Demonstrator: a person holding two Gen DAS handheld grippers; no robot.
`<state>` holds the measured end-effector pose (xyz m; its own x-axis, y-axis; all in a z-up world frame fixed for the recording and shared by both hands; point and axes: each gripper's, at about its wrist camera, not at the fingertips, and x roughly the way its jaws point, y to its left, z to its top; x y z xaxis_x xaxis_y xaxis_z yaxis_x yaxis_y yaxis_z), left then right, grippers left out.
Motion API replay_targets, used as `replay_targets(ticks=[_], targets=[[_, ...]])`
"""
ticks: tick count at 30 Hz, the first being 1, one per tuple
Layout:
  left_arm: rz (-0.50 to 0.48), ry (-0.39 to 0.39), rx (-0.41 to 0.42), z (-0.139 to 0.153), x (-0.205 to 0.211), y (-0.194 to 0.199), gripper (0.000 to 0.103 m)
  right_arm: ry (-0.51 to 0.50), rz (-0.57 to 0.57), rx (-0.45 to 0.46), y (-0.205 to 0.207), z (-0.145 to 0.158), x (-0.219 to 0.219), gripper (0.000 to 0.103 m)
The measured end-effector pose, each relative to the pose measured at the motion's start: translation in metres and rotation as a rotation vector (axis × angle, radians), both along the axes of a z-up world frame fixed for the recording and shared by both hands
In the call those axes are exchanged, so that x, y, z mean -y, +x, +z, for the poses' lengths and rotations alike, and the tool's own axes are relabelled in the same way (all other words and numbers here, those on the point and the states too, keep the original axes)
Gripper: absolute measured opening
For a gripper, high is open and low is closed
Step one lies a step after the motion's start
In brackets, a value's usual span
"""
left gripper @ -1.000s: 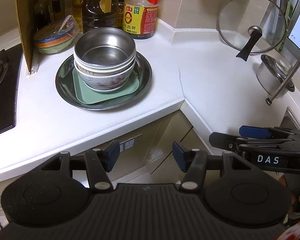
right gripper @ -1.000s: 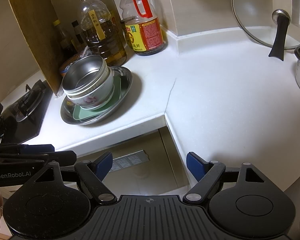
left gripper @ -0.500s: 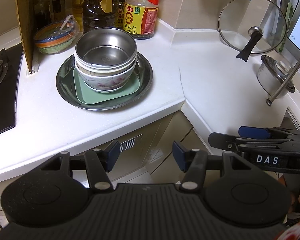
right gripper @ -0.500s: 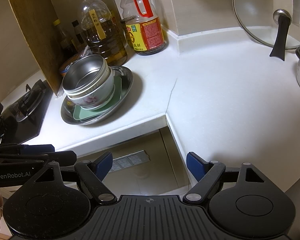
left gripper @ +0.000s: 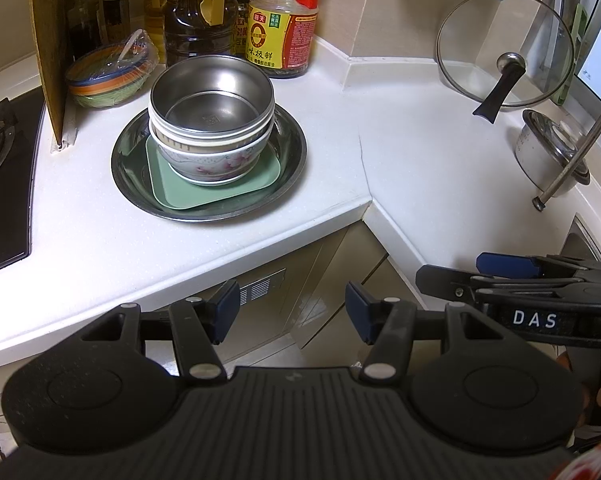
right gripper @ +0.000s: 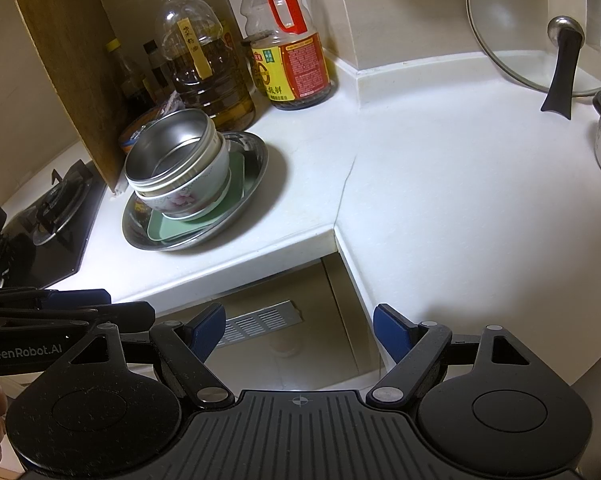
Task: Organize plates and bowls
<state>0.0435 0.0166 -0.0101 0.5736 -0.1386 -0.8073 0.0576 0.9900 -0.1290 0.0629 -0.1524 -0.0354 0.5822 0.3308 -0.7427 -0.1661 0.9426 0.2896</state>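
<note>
Steel bowl (left gripper: 212, 96) is seen stacked on a floral bowl (left gripper: 214, 160), green plate (left gripper: 216, 188) and steel dish (left gripper: 292, 160) on the counter (left gripper: 420, 152); left tool (left gripper: 286, 312) and right tool (right gripper: 298, 330) are held spread, empty.

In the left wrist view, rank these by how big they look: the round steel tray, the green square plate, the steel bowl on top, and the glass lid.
1. Round steel tray
2. Glass lid and green square plate: look alike, and the plate is partly covered
3. Steel bowl

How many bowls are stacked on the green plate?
3, nested: a steel bowl on top, a white-rimmed bowl under it, a floral bowl at the bottom. A thinner one could be hidden between them.
</note>
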Motion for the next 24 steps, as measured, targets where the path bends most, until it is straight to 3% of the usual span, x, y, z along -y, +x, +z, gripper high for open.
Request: replay_targets(ticks=[24], targets=[[-0.004, -0.005, -0.005, -0.0029, -0.0050, 0.0060, 0.056, 0.001, -0.008, -0.007, 0.0032, -0.0015, -0.0040, 0.081]])
